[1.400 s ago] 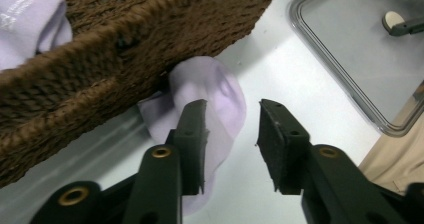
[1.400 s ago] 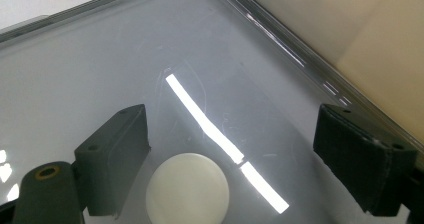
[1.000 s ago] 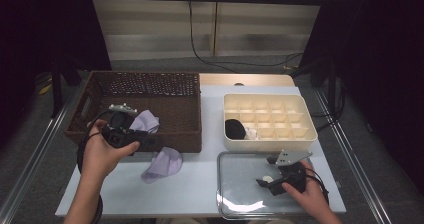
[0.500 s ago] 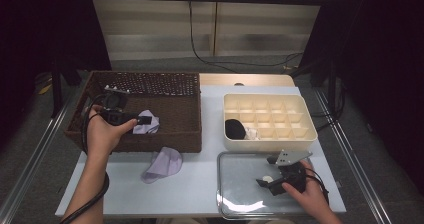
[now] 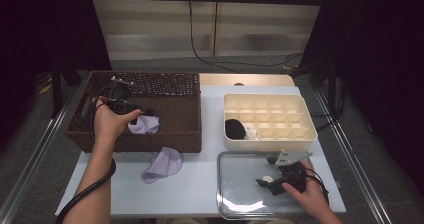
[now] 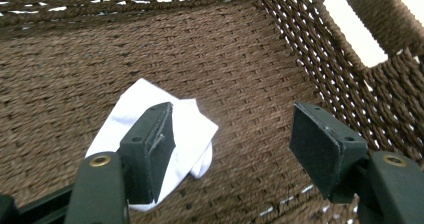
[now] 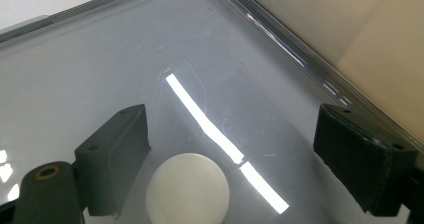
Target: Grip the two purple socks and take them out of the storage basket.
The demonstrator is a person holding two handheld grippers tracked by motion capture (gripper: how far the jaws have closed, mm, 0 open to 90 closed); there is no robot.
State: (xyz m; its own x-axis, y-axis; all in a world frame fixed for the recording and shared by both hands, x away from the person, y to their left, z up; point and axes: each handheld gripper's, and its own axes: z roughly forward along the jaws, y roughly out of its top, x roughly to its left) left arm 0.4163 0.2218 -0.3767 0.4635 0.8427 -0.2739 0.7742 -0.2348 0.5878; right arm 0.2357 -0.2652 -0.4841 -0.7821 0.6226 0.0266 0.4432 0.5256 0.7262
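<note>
Bench [image 5: 200,194], pale, carrying all else; I read it from the high view, working from largest to smallest. Wicker basket [image 5: 150,109] at the left, brown, open-topped; cream divided box [image 5: 295,134] at the right with a dark item [image 5: 234,129] in a near-left cell; clear lid [image 5: 240,184] lying flat in front of that box. Lilac sock [image 5: 162,163] on the bench, just outside the basket's near wall. White sock [image 6: 150,134] on the basket floor, crumpled, its long axis running from lower left to upper right in the left gripper view. My left gripper [image 6: 230,149] hangs over it inside the basket, jaws spread and holding nothing; the sock lies under and beside the left-hand jaw, so the gap sits off to the sock's right; I judge the coming move turns on shifting toward that jaw's side before closing. My right gripper [image 7: 232,154] rests low over the clear lid, jaws spread wide, a small white disc [image 7: 187,189] between them near the left-hand jaw, untouched; this hand is well apart from the sock, so the left is the nearer.
</note>
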